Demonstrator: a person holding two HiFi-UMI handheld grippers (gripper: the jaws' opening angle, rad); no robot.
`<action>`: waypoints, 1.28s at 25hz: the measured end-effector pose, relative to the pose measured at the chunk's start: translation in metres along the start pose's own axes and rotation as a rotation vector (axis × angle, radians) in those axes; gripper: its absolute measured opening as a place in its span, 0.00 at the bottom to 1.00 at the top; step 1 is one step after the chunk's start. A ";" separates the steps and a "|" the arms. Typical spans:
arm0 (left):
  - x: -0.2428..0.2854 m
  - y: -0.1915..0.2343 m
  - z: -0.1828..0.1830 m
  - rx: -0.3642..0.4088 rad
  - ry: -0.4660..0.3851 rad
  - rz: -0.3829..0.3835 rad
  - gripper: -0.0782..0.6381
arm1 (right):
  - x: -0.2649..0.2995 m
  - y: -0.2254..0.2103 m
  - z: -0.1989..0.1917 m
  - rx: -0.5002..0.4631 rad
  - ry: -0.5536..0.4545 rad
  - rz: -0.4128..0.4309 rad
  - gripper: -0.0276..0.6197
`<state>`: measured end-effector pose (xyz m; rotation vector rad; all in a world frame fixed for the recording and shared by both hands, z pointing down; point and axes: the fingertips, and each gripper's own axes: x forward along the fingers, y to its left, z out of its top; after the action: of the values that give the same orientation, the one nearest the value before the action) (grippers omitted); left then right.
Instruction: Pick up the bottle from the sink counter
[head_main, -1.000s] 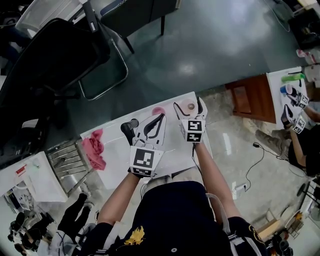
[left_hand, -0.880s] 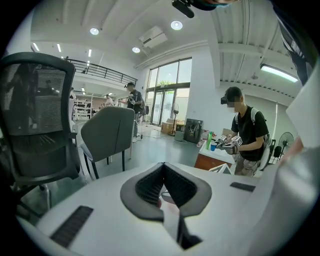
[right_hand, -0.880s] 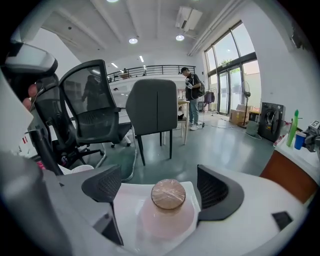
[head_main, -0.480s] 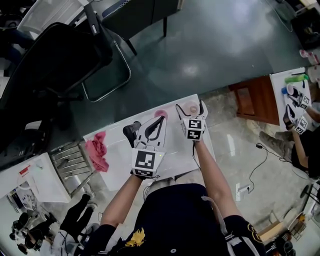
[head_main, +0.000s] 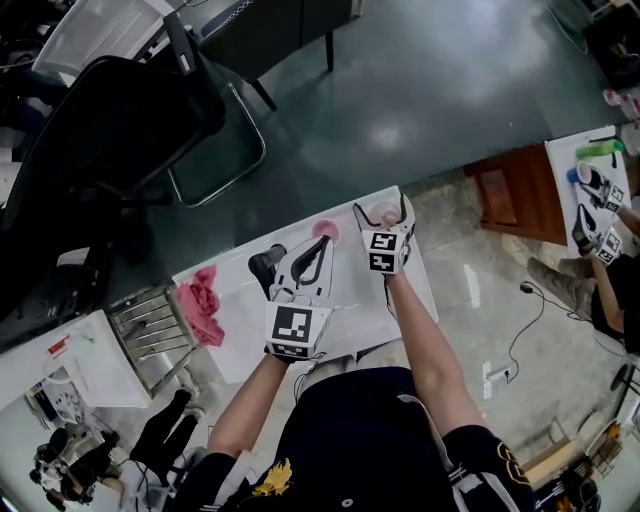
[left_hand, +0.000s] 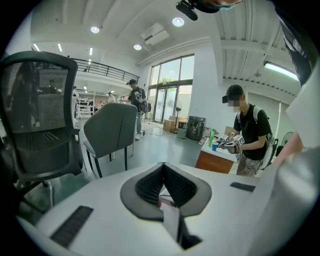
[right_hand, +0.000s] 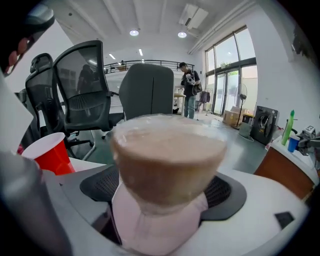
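A pink bottle (right_hand: 160, 220) with a clear brownish cap (right_hand: 167, 160) stands upright on the white counter (head_main: 240, 320). In the head view the bottle (head_main: 384, 214) is at the counter's far right end. My right gripper (head_main: 383, 212) is open, with a jaw on each side of the bottle. Seen from the right gripper (right_hand: 165, 189), the bottle fills the gap and the dark pads (right_hand: 227, 192) stand clear of it. My left gripper (head_main: 322, 240) hovers over the counter's middle, and its pads (left_hand: 150, 182) meet at the tip.
A red cup (head_main: 325, 230) (right_hand: 50, 152) stands just left of the bottle. A dark fixture (head_main: 262, 265) and a pink cloth (head_main: 200, 300) lie further left, beside a metal rack (head_main: 150, 325). A black office chair (head_main: 110, 130) stands beyond the counter. A person (left_hand: 247, 135) works at another table.
The right gripper has stayed around the bottle and the left gripper has kept its place over the counter. The head view has shifted slightly.
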<state>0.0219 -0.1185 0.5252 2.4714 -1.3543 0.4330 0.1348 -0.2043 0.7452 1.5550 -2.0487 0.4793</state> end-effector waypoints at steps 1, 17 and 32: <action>0.000 0.000 -0.001 0.001 0.001 -0.002 0.13 | 0.000 0.000 0.000 -0.007 -0.009 -0.006 0.80; -0.009 -0.009 0.002 0.013 -0.001 -0.001 0.13 | -0.005 -0.005 0.003 -0.061 0.002 -0.015 0.72; -0.029 -0.001 0.008 0.019 -0.013 0.034 0.13 | -0.015 0.000 0.001 -0.061 0.000 0.019 0.72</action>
<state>0.0090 -0.0991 0.5065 2.4734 -1.4054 0.4403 0.1372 -0.1936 0.7355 1.5017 -2.0605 0.4201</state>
